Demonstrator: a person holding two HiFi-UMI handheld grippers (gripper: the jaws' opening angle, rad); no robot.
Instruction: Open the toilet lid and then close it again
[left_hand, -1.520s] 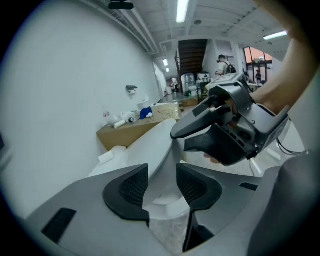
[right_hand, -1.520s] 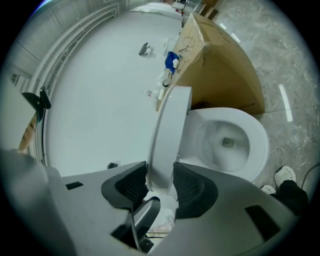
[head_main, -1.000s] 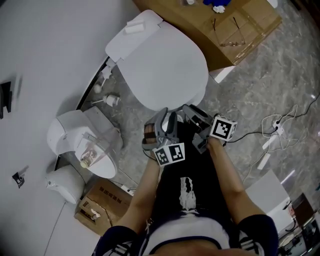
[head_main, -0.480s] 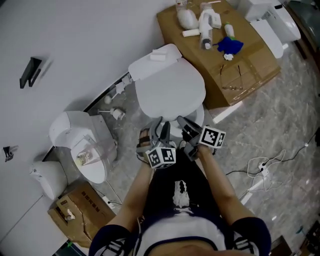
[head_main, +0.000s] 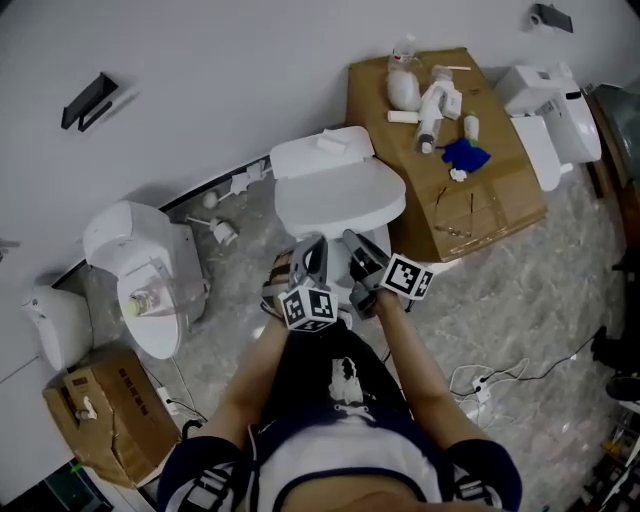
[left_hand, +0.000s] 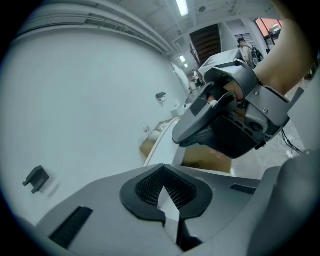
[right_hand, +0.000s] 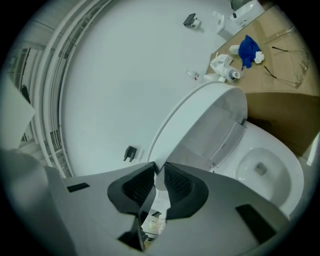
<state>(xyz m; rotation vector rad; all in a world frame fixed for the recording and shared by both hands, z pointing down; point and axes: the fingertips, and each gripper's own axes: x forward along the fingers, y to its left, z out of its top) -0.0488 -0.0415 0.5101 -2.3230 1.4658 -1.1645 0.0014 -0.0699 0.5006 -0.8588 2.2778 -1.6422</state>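
The white toilet lid is tilted up from its front edge, with the tank behind it. In the right gripper view the lid stands raised and the open bowl shows below it. My right gripper has just been closing, and its pads press on the lid's thin rim. My left gripper is beside it at the same front edge with its jaws shut. A white sliver of the lid's rim shows just past its tips; I cannot tell whether it grips it.
A flat cardboard box with bottles and a blue cloth lies right of the toilet. A second toilet and another carton stand at the left. Cables trail over the marble floor at the right.
The lid has gone from lying flat to tilted up. Both grippers have risen with its front edge and closed. The head view has pulled back and now shows more of the room.
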